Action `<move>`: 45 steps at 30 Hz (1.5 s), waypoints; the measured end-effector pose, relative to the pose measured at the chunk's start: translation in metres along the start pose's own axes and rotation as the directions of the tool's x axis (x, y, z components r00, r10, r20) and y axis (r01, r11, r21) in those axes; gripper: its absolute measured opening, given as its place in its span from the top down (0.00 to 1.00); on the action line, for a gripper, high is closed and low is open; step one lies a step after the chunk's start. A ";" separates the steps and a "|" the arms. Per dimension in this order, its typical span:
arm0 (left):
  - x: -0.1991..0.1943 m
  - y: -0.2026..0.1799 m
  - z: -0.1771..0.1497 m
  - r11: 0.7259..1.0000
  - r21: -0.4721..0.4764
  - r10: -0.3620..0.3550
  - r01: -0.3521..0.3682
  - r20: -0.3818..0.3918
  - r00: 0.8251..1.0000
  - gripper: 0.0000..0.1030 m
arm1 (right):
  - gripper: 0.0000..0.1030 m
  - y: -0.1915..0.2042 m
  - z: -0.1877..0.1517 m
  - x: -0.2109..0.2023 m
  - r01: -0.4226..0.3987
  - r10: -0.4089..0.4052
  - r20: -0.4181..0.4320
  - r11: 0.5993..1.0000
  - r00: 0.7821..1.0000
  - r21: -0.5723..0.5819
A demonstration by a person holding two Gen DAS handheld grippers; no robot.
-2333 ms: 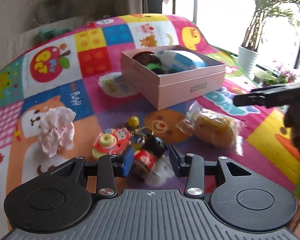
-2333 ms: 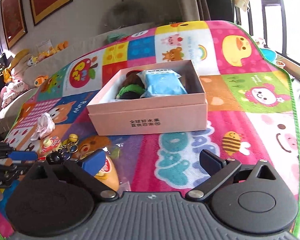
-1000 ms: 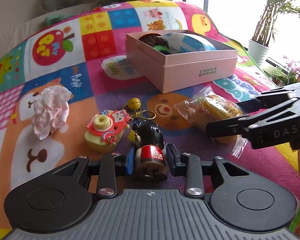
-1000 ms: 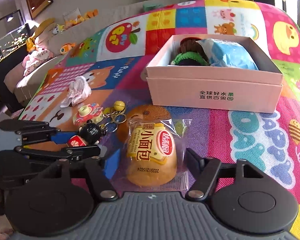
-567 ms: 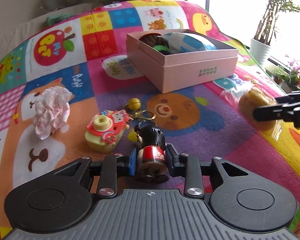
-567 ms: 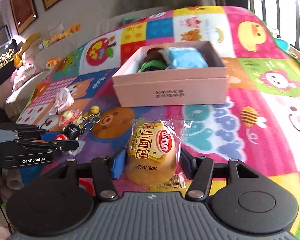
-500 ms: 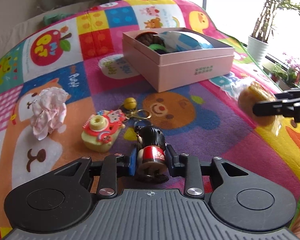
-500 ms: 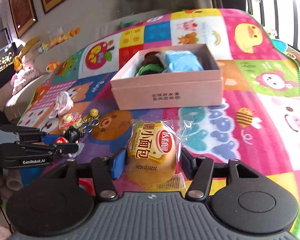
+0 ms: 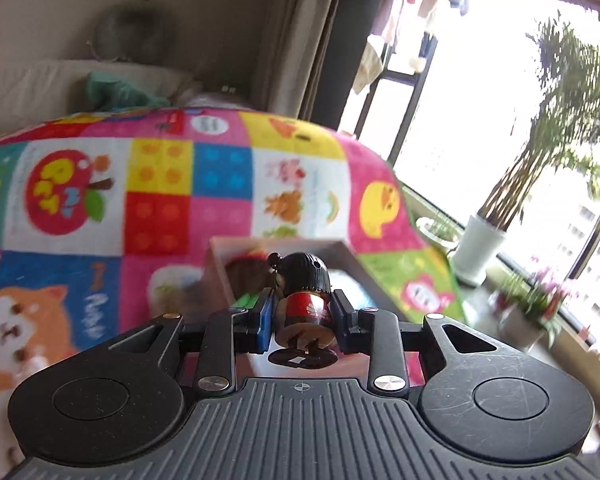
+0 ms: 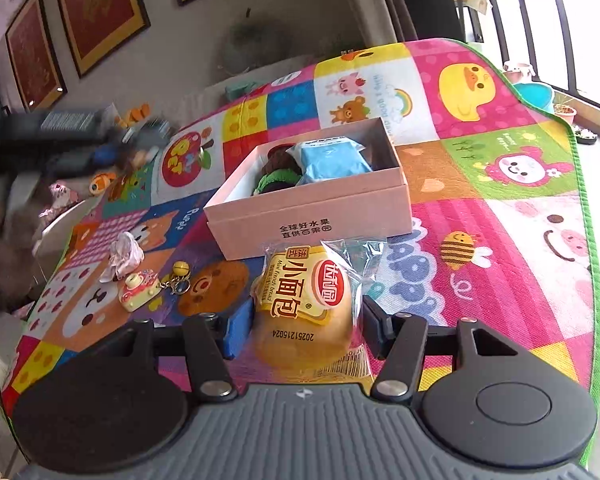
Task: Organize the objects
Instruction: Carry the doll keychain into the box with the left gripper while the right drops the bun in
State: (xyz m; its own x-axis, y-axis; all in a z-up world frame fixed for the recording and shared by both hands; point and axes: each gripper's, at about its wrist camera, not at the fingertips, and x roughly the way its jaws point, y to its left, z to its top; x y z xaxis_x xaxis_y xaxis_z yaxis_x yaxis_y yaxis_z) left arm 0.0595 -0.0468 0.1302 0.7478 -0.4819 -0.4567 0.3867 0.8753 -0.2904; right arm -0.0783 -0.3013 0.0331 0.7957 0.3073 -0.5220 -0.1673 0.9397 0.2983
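A small doll [image 9: 304, 300] with black hair and a red body is clamped between the pads of my left gripper [image 9: 302, 314], lifted off the mat. Right behind it lies the open pink box [image 9: 280, 242]. My right gripper [image 10: 300, 330] is shut on a wrapped yellow bread bun [image 10: 304, 312], held above the mat in front of the pink box [image 10: 312, 220]. That box holds a blue packet [image 10: 332, 156] and a dark knitted item [image 10: 278, 172]. In the right wrist view the left gripper [image 10: 100, 148] is a blur at the upper left.
On the colourful play mat [image 10: 480, 240], left of the box, lie a crumpled pink cloth [image 10: 124, 254], a toy camera [image 10: 138, 290] and a keychain with a yellow bell [image 10: 178, 276]. A potted plant [image 9: 480, 248] stands by the window past the mat's right edge.
My left gripper has lifted the doll off the mat and swung up toward the box. My right gripper closed on the bun, raised it and drew back a little.
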 end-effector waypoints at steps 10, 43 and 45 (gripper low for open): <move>0.065 0.001 -0.010 0.999 -0.032 -0.005 0.004 -0.022 1.000 0.68 | 0.45 -0.011 0.002 0.000 0.032 -0.032 0.001 0.999 0.999 0.009; -0.060 0.120 -0.111 0.977 -0.204 0.055 -0.056 -0.009 0.998 0.69 | 0.47 0.050 0.131 0.196 0.016 -0.017 -0.171 1.000 0.985 -0.004; -0.063 0.125 -0.111 0.975 -0.206 0.091 -0.089 0.000 0.996 0.69 | 0.47 0.052 0.124 0.192 0.009 -0.014 -0.203 1.000 0.979 -0.025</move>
State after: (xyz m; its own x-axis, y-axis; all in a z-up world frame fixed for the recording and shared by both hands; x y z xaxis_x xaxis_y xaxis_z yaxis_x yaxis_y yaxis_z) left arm 0.0011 0.0886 0.0291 0.7796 -0.4007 -0.4814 0.1995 0.8874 -0.4155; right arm 0.1379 -0.2122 0.0477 0.6628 0.3184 -0.6777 -0.1750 0.9459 0.2733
